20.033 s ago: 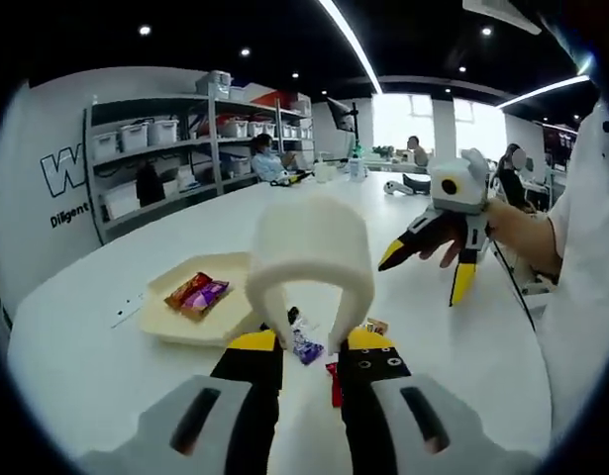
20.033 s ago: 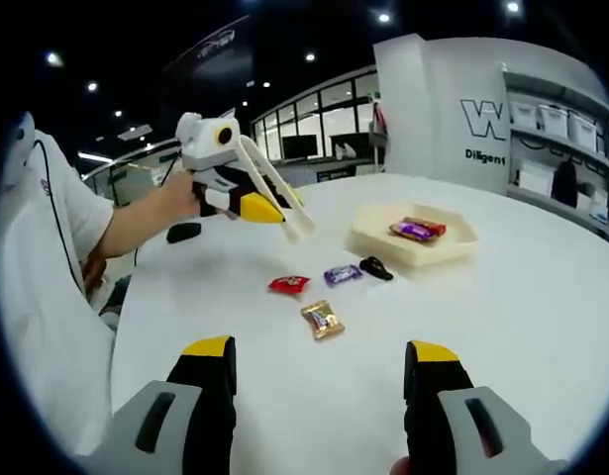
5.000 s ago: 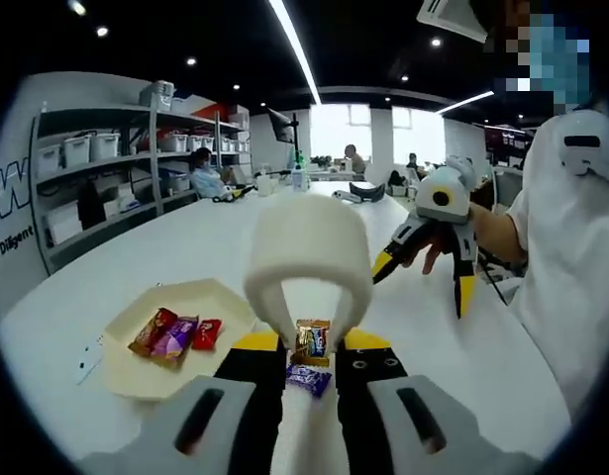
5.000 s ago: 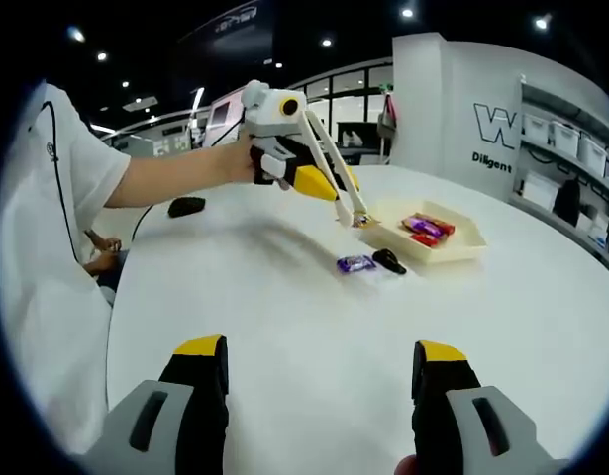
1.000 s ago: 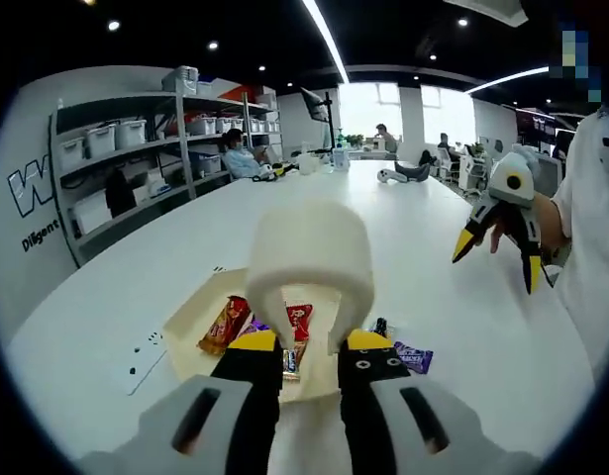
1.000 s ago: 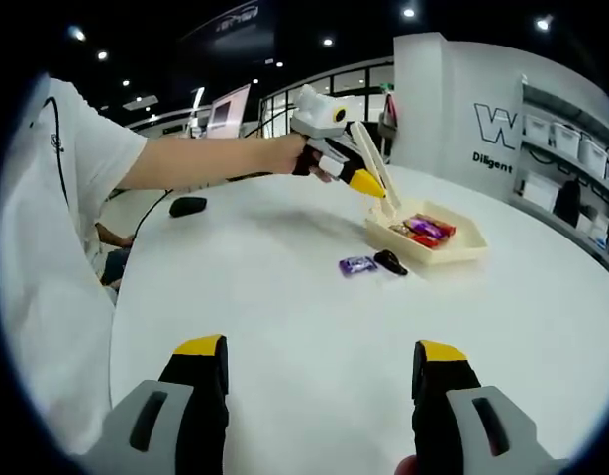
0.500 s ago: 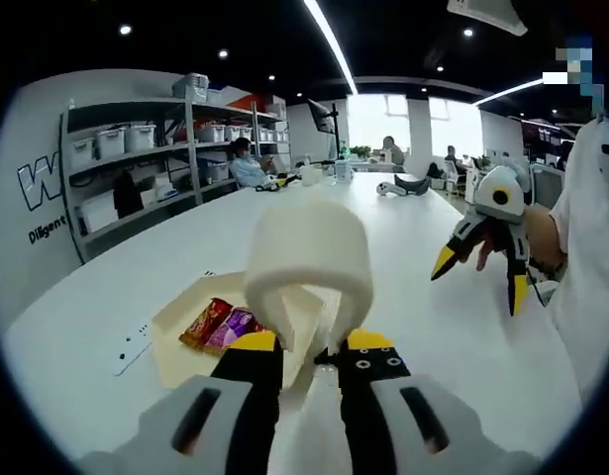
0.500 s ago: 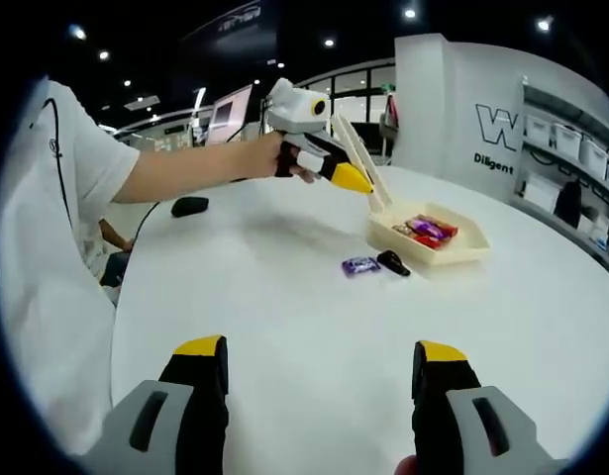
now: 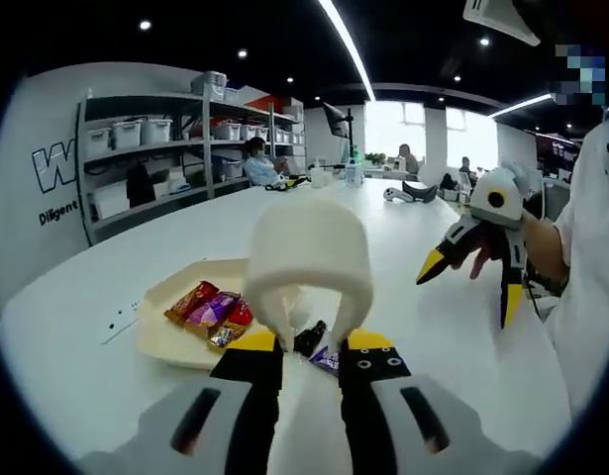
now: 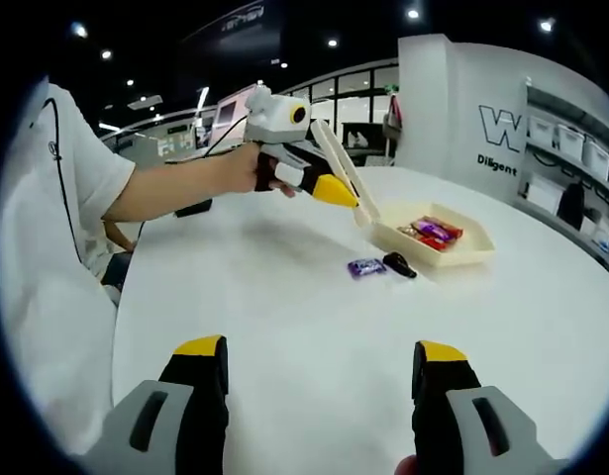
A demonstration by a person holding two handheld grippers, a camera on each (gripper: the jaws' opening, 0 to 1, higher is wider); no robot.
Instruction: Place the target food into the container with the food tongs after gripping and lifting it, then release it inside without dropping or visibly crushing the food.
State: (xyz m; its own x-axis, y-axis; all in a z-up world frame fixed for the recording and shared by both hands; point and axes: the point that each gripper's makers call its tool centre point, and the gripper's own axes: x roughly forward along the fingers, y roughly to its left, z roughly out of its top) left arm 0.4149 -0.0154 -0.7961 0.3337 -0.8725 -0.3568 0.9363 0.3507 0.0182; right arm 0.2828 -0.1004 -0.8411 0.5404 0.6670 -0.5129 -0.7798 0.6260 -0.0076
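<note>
Now your left hand-held gripper [image 9: 306, 348] has its jaws closed on the cream tongs [image 9: 306, 259], whose tips hang empty above the table [image 10: 314, 327], and your right hand-held gripper [image 10: 324, 381] stands wide open over bare table with nothing between its jaws. Two candies are left outside the tray [image 10: 453, 254]: a purple one [image 10: 366, 267] and a dark one [image 10: 398, 264], lying close together just beside the tray's near wall; in the left gripper view they sit just past the tong tips, the purple one [image 9: 325, 359] nearest you and the dark one [image 9: 310, 336] behind it. Several wrapped candies already lie inside the tray. Expect each piece to be very light, with a slick, crinkly wrapper that will slide or spin if you nip only a loose end. Take it across the middle of the body, one tip on each long side, and squeeze just enough to stop slipping, since the filling may dent. Lift slowly and keep the tips level over the tray wall.
</note>
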